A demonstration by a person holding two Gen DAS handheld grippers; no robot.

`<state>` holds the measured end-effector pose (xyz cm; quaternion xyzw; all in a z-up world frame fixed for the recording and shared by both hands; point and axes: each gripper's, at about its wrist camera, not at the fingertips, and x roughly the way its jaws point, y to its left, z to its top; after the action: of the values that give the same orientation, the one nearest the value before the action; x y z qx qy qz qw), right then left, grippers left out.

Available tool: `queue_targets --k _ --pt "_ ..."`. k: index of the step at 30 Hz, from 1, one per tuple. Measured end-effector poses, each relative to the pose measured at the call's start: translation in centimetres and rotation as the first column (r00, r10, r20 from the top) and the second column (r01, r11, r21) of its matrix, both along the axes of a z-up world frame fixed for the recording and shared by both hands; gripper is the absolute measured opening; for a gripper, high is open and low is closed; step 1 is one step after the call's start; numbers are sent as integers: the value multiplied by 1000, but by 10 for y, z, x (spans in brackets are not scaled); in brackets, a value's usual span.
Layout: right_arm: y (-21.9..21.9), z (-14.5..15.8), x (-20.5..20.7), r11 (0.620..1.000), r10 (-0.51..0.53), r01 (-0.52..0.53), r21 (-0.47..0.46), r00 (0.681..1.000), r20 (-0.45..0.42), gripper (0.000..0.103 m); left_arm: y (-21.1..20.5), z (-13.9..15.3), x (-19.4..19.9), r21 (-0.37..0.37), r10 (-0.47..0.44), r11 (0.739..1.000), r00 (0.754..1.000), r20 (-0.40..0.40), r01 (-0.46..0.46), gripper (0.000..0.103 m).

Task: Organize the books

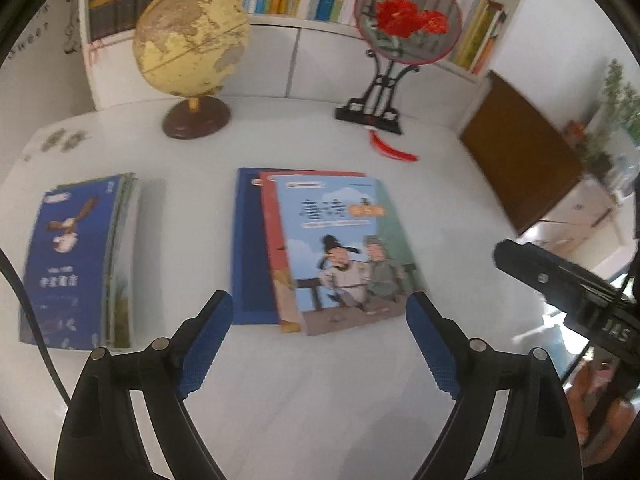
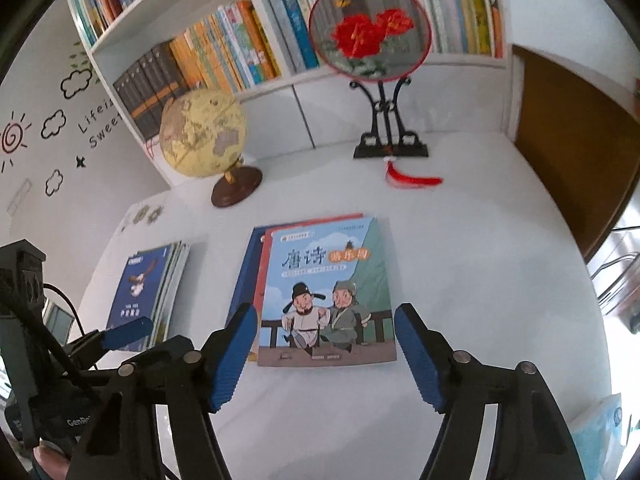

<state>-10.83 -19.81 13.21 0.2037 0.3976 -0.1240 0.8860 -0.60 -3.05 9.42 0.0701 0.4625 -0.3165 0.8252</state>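
Books (image 2: pixel 326 292) lie fanned in a loose pile mid-table (image 2: pixel 460 260), edges stepped, ready for squaring up. Both tongs, left gripper (image 1: pixel 319 340) and right gripper (image 2: pixel 325 354), gape wide and empty, poised above the near edge. Second stack (image 1: pixel 76 260) waits left.
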Motion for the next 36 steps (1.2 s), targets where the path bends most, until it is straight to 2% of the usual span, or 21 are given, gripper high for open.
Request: queue_targets --k 3,5,9,12,13,14,16,22,30,36 --pt "-3 -11 6 1000 22 -22 5 1000 -18 70 -10 -12 6 70 6 998 1000 30 -8 87" --pt "-6 -23 13 1000 28 -28 8 999 -41 70 -14 -23 14 99 5 995 1000 6 -6 87" --pt "-17 -51 28 999 31 -28 30 995 -95 70 -20 -42 27 80 20 997 998 -53 -16 87" --pt "-22 -68 37 999 41 -40 8 992 -122 69 -25 -53 37 61 34 998 996 -81 -29 87" --pt "-24 -75 40 999 47 -47 6 990 -133 59 -27 -56 39 49 33 998 995 -92 -29 86" --pt "-26 -79 43 998 61 -59 15 988 -139 55 -29 -59 42 37 31 999 994 -105 -27 86" --pt "-30 -86 48 998 69 -67 21 986 -152 55 -33 -65 46 15 27 1000 991 -129 -25 86" --pt "-41 -108 63 996 86 -84 20 975 -206 55 -50 -88 56 34 38 999 984 -175 -32 86" --pt "-62 -134 73 994 63 -41 100 972 -228 55 -64 -109 57 56 9 998 977 -212 3 86" --pt "-63 -142 80 997 65 -52 60 967 -245 55 -65 -115 55 62 0 998 972 -234 15 86"
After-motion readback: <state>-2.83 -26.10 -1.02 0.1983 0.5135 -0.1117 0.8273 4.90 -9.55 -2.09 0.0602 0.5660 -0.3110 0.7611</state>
